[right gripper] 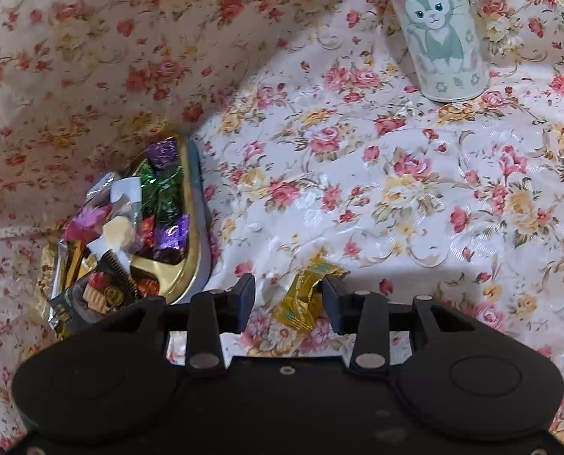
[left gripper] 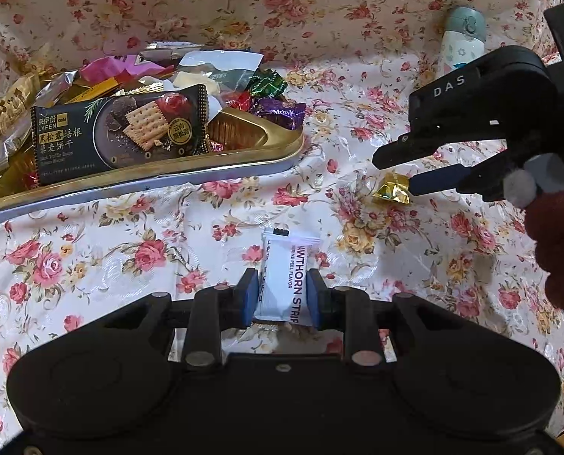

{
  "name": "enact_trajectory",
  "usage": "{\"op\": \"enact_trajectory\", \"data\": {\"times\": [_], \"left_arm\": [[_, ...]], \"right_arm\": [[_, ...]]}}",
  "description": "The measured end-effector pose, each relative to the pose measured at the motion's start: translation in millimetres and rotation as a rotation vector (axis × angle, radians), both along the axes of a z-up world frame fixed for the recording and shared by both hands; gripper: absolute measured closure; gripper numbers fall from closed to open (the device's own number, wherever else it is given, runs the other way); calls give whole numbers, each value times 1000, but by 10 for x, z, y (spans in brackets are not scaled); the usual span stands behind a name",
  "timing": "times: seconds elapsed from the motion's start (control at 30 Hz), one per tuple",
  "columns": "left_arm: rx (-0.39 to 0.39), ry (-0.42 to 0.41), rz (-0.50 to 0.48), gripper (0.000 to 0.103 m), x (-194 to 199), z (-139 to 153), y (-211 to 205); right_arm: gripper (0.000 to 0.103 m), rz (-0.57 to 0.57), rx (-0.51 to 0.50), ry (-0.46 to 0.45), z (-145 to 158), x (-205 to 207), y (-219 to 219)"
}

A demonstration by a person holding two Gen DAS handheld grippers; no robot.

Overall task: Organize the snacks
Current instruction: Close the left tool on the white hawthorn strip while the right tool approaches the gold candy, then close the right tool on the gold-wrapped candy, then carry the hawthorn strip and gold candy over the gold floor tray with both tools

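Two loose snacks, one per gripper, tray to the left.

Left gripper (left gripper: 282,295) pinches a white packet (left gripper: 282,276) at mid-body, on the cloth (left gripper: 92,258). Right gripper (right gripper: 287,303) stands spread around a gold candy (right gripper: 300,299), one pad touching, not clamped. Both look light, crinkly and slippery; best taken across the filled middle, not the twisted ends. Gold tray (left gripper: 244,155) already heaped.

open floral cloth (right gripper: 357,197) between tray and bottle, room to pass | heaped gold tray (left gripper: 244,155) blocks the left | cat-print bottle (right gripper: 439,38) stands far right | right gripper (left gripper: 393,176) crowds the right
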State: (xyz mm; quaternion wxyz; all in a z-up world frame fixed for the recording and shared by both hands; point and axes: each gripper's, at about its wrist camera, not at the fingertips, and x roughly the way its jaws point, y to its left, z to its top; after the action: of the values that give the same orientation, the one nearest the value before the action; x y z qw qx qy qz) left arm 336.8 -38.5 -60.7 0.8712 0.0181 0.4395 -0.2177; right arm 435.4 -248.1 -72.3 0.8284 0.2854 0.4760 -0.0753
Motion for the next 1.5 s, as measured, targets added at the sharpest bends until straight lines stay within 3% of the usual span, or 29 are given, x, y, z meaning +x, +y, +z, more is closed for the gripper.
{"op": "enact_trajectory", "data": {"times": [0.4, 0.53, 0.73, 0.77, 0.93, 1.1, 1.5], "left_arm": [[8, 22, 21, 68, 86, 3, -45], [19, 28, 26, 68, 122, -1, -81], [41, 41, 48, 68, 165, 3, -154], [44, 44, 57, 72, 162, 6, -163], [51, 74, 84, 73, 87, 68, -187], [83, 48, 98, 73, -183, 316, -214], [128, -5, 167, 73, -1201, 900, -108]], "right_arm": [[63, 43, -172, 32, -81, 90, 148], [80, 82, -237, 27, -84, 63, 189], [81, 105, -215, 0, -15, -128, 97], [81, 107, -207, -5, 8, -169, 84], [81, 126, -166, -45, 196, -508, 4], [81, 170, -155, -88, 407, -950, 22], [81, 261, -126, -217, 847, -2357, 214]]}}
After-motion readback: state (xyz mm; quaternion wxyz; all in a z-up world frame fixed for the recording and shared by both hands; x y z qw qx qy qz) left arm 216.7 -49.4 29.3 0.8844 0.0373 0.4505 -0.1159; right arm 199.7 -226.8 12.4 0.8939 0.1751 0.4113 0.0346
